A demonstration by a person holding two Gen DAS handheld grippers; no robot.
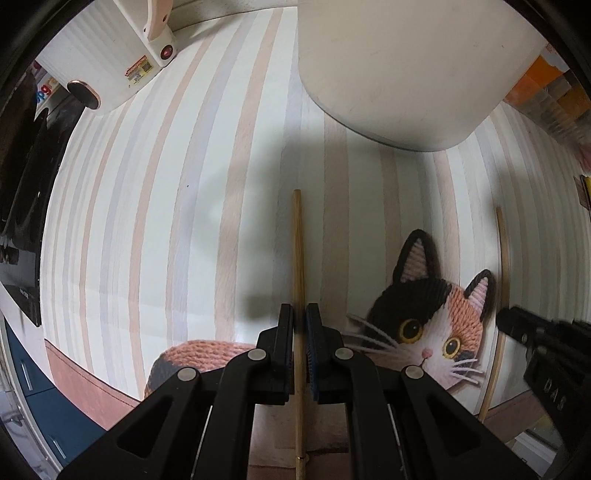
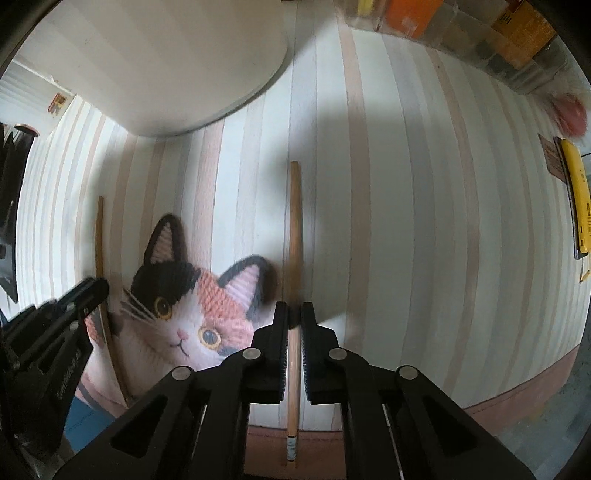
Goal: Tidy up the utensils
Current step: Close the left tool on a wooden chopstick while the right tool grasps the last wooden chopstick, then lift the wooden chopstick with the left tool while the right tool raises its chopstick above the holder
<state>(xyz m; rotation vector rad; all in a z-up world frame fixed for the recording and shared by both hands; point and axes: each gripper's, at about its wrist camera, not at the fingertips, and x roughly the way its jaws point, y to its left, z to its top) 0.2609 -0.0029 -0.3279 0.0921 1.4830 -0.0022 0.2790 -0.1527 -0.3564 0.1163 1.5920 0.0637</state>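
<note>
My left gripper [image 1: 299,314] is shut on a wooden chopstick [image 1: 297,251] that runs straight ahead between its jaws over the striped tablecloth. My right gripper [image 2: 294,314] is shut on a second wooden chopstick [image 2: 294,229], likewise pointing forward. Each gripper shows at the edge of the other's view: the right gripper [image 1: 517,325] with its chopstick [image 1: 503,258], the left gripper [image 2: 88,291] with its chopstick [image 2: 99,236]. A large white container [image 1: 399,66] stands ahead of both and also shows in the right wrist view [image 2: 159,62].
A cat picture [image 1: 428,321] is printed on the tablecloth between the grippers. A white appliance [image 1: 110,62] stands far left. Orange boxes [image 2: 517,29] line the far right. A yellow tool [image 2: 578,206] lies at the right edge. The table's front edge [image 2: 517,398] is close.
</note>
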